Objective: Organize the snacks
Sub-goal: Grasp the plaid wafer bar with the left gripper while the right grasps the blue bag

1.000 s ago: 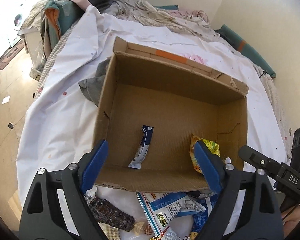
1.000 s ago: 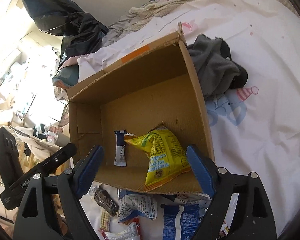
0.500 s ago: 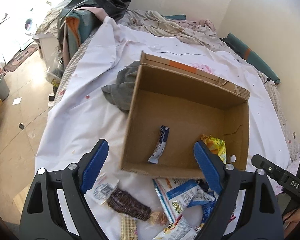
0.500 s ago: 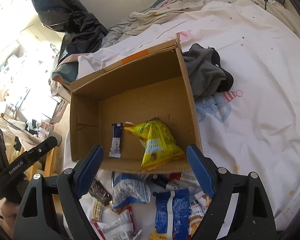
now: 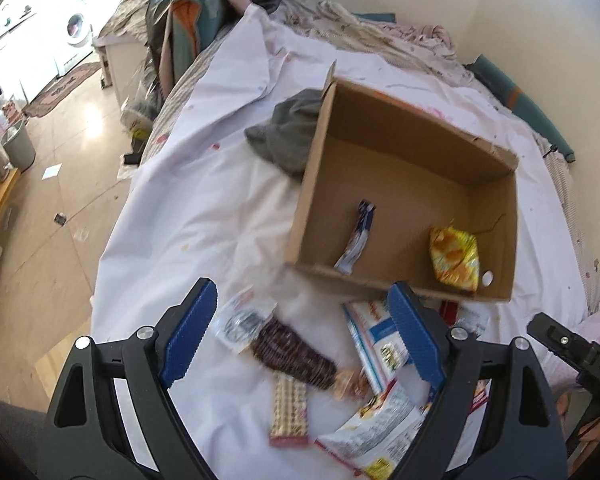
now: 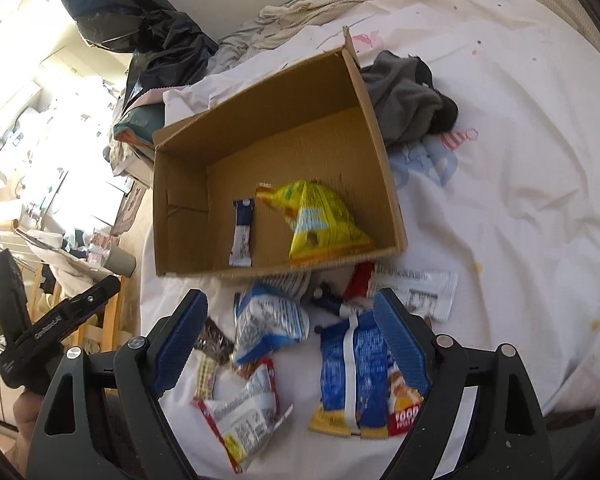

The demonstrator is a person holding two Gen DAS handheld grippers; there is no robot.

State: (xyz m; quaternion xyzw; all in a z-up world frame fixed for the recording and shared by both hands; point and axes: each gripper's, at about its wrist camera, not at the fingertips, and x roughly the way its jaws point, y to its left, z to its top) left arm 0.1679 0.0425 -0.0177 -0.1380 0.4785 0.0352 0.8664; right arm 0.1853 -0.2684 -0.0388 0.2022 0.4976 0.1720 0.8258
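An open cardboard box [image 5: 416,136] [image 6: 284,92] lies on the white bed sheet. Inside it are a yellow snack bag [image 5: 454,260] [image 6: 320,220] and a blue-and-white bar [image 5: 358,240] [image 6: 242,236]. A pile of loose snacks lies in front of the box: a dark brown packet [image 5: 292,350], a wafer pack [image 5: 290,410], a blue-and-white bag [image 6: 268,320], a blue-and-yellow bag [image 6: 360,380]. My left gripper [image 5: 300,334] is open and empty above the brown packet. My right gripper [image 6: 290,344] is open and empty above the pile.
A grey garment [image 5: 288,132] [image 6: 408,100] lies against the box's side. Crumpled bedding and a black bag [image 6: 148,28] are at the bed's far end. The bed edge and floor [image 5: 60,184] are to the left. The wall is behind.
Both grippers have pulled back and up from the box, so the pile of snacks in front of it has come into view. Both stay open and empty.
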